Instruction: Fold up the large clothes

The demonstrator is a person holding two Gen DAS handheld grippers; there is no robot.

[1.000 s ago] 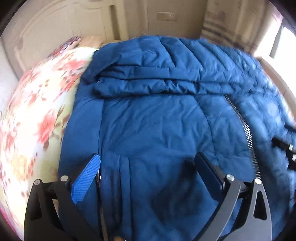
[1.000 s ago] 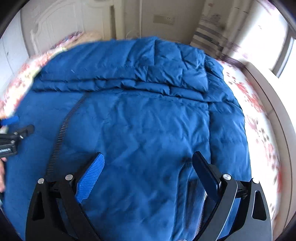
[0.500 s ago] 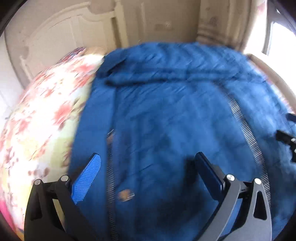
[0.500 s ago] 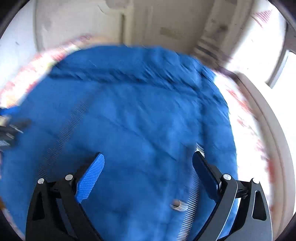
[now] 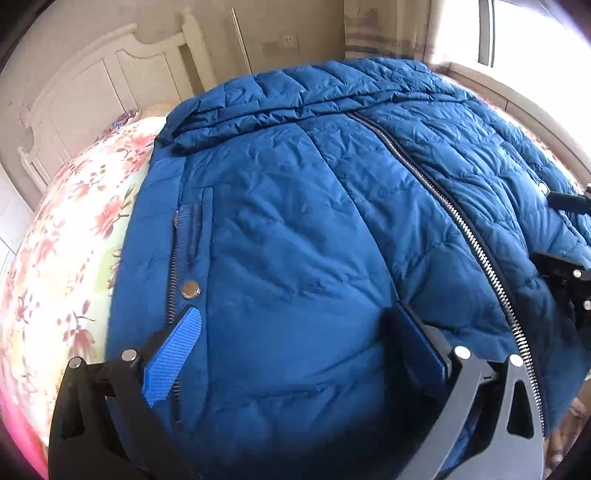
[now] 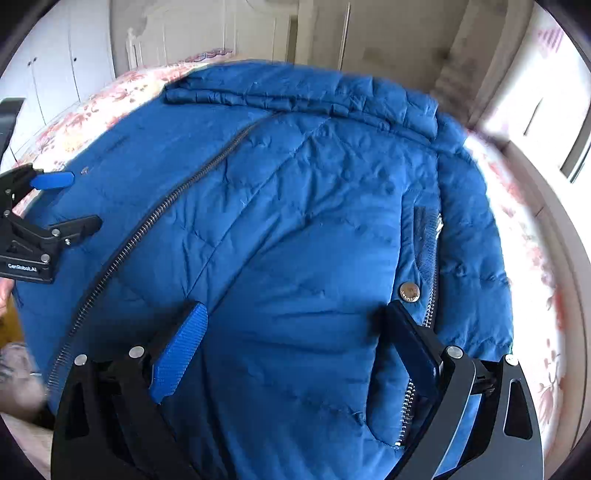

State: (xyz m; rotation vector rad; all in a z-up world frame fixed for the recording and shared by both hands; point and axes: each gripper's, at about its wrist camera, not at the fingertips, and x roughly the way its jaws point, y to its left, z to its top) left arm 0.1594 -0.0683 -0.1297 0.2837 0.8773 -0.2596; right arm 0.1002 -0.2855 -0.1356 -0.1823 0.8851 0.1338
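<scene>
A large blue quilted jacket lies front-up on the floral bed sheet, hood folded at the far end. Its metal front zipper runs down the middle. My left gripper is open over the near left panel, its blue fingertips beside a pocket zipper and snap. My right gripper is open over the near right panel of the jacket, next to the other pocket snap. Each gripper shows at the edge of the other's view: the right gripper and the left gripper. Fabric bulges between both jaws, unclamped.
A white headboard stands behind the bed. Past the jacket on the right are a bright window and a curtain. White cupboard doors stand at the far left. A person's hand shows blurred at the lower left.
Both grippers have drawn back toward the jacket's near hem, bringing the pocket zippers and snaps into view. Both stay open. The jacket lies as before.
</scene>
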